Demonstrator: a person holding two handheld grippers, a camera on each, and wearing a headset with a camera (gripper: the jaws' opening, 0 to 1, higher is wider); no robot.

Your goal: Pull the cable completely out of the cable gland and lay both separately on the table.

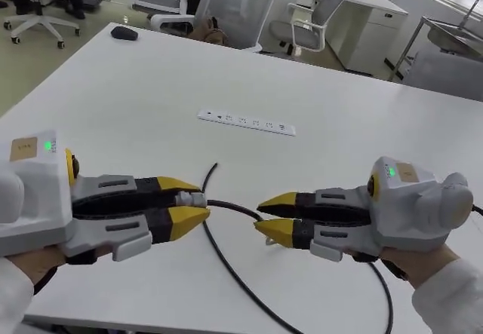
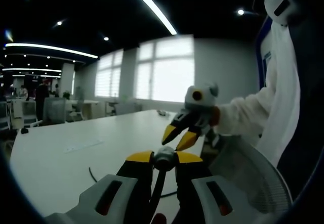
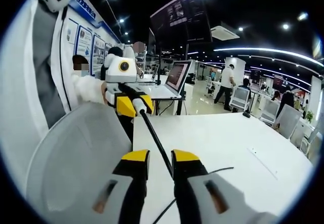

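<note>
a white table spreads under both grippers, in a bright open office with windows and ceiling strip lights. at its near edge the left gripper lies low over the top, its yellow-tipped jaws clamped on the cable gland, whose pale round end sticks out between the tips. the black cable leaves the gland and runs straight across to the right gripper, just beside it and pointing back at it. there the cable passes between that gripper's jaws, which stand a little apart around it, then loops away over the table toward the near edge. another stretch of cable curves past the left gripper's tips. further out, mid-table, a white power strip lies flat, well apart from the cable. near the far corner sits a dark computer mouse. beyond the table stand grey mesh office chairs and white desks.
</note>
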